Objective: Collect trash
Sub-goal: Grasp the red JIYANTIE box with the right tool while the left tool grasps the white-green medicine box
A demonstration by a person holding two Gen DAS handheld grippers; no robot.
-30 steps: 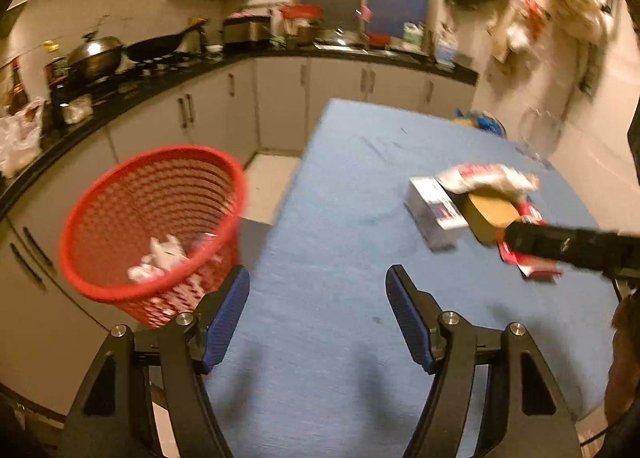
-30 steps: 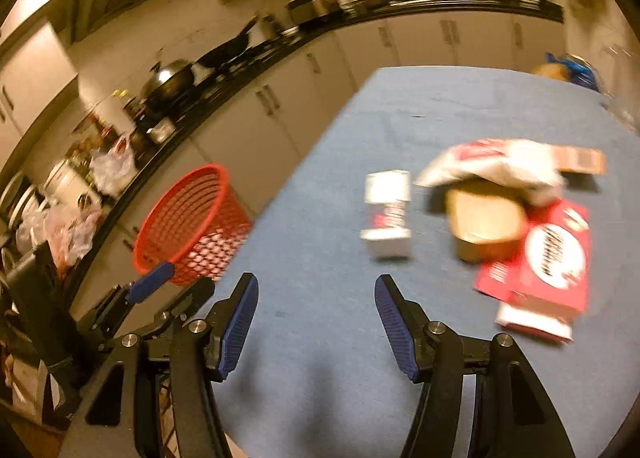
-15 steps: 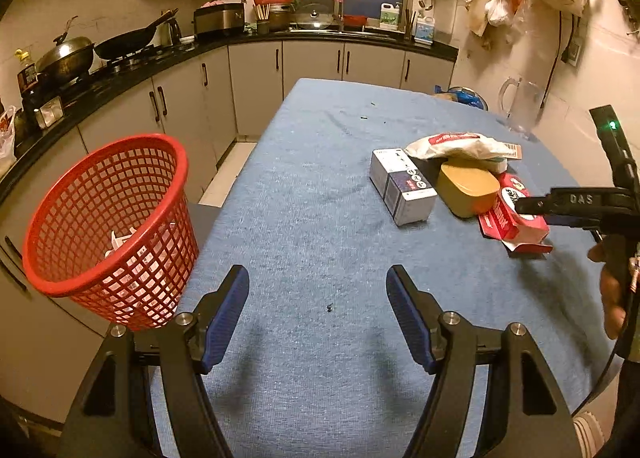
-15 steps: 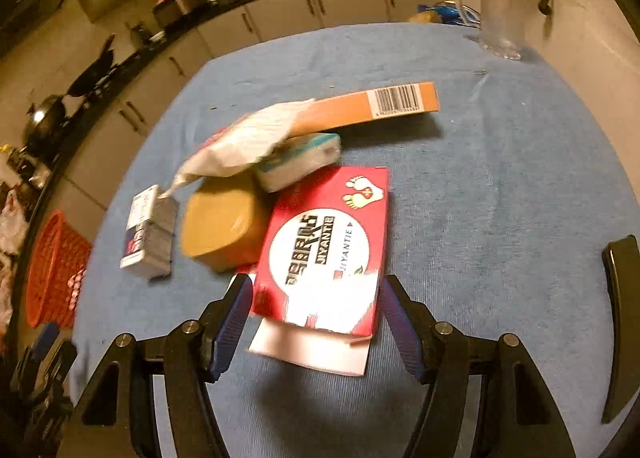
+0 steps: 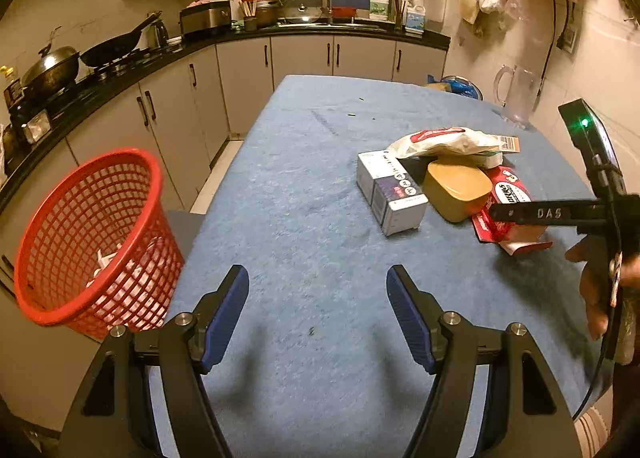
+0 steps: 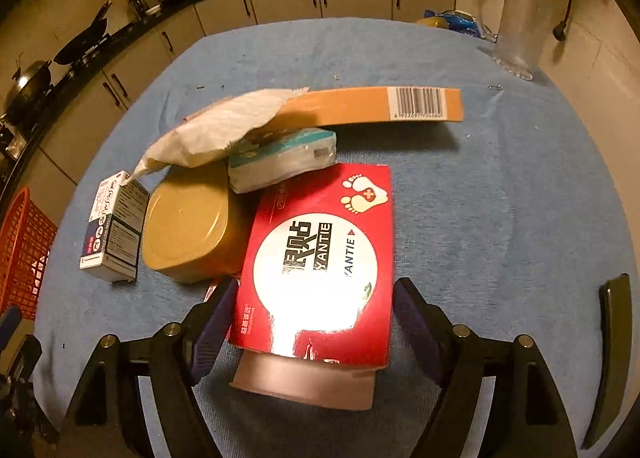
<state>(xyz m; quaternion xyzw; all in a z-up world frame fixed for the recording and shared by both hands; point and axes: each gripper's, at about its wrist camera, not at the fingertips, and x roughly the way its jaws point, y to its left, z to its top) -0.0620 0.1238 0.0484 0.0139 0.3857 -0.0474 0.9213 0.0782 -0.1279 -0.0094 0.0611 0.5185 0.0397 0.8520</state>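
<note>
A pile of trash lies on the blue table (image 5: pixel 304 186): a red flat box (image 6: pixel 324 258), a tan plastic tub (image 6: pixel 188 226), a white and purple carton (image 6: pixel 114 226), a white bag (image 6: pixel 224 130), a tissue pack (image 6: pixel 280 162) and an orange card strip (image 6: pixel 380 106). My right gripper (image 6: pixel 316 314) is open with its fingers either side of the red box's near end. My left gripper (image 5: pixel 318 306) is open and empty over bare table. The red basket (image 5: pixel 92 234) with some white trash stands off the table's left edge. The pile shows in the left wrist view, with the carton (image 5: pixel 390 192) nearest.
A clear jug (image 6: pixel 514 30) stands at the table's far right. Kitchen counters with a wok (image 5: pixel 116 46) and pots run along the left and back. The right gripper's body (image 5: pixel 560 214) crosses the right of the left wrist view.
My right gripper swung away from the basket, moved in over the pile and now straddles the red box. My left gripper turned from the basket towards the table.
</note>
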